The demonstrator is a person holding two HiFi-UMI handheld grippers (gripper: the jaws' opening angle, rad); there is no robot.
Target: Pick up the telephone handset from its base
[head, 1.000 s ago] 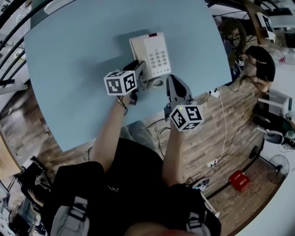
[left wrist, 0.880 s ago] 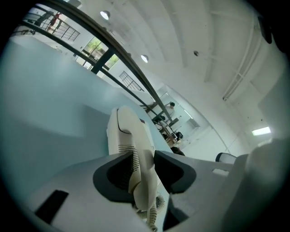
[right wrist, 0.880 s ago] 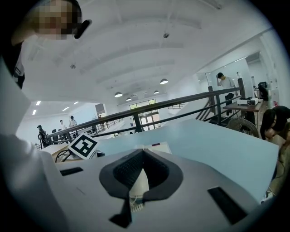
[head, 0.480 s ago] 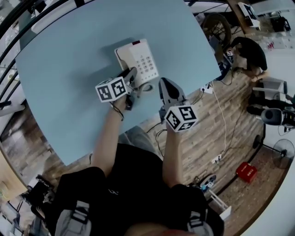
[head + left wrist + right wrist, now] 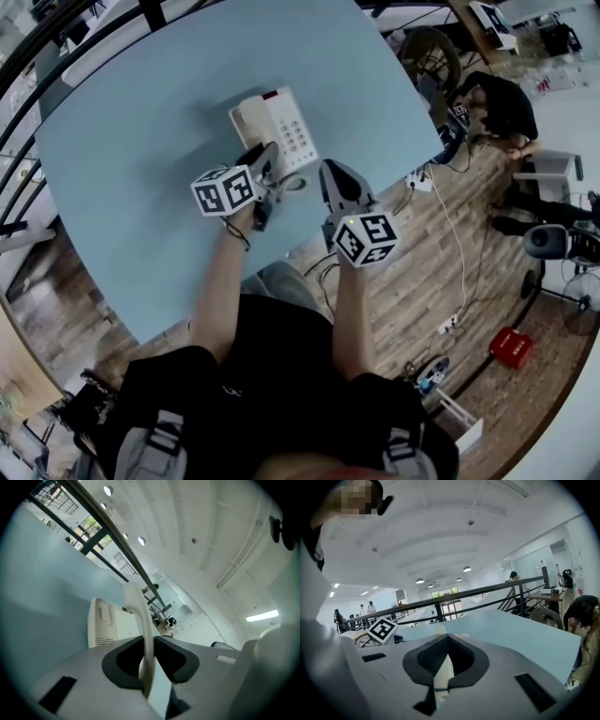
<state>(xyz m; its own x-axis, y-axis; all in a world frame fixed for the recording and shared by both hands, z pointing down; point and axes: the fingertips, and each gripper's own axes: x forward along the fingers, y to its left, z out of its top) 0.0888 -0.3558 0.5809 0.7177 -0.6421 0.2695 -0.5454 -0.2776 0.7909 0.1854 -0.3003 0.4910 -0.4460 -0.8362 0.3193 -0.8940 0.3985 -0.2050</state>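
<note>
— Fingers (image 5: 123, 662) of your left gripper (image 5: 149, 640), item 1: state?
— Closing. The dark pads press on both flanks of the handset (image 5: 138, 616). You hold it upright, clear of its base (image 5: 281, 127).
— Item 2, your right gripper (image 5: 446, 636)?
— Tips together, nothing gripped between them. Pads dark, with a fine mesh texture. In the head view it hangs over the near table edge, near the base on its right.
— Item 3, telephone: material and form?
— Cream plastic, smooth. Handset: 1 slim curved bar. Base: 1 flat rectangular body with rounded corners, 1 recessed cradle (image 5: 104, 616), 1 grey keypad (image 5: 298, 141), 1 red patch (image 5: 273, 95) at its far edge.
— Item 4, what lies in your way?
— 1 grey cord loop (image 5: 294, 183) on the table (image 5: 131, 150), between your 2 grippers and just beside the base. Table top: pale blue, matte, flat.
— Item 5, surroundings?
— Black metal railing (image 5: 101, 524) beyond the table. Wood-plank floor (image 5: 412, 281) with 1 white cable (image 5: 457, 246) trailing across it. 1 red box (image 5: 511, 347). 1 fan on a stand (image 5: 547, 242). 1 person in black (image 5: 502, 103) by the table's far corner. All of it is well apart from the telephone.
</note>
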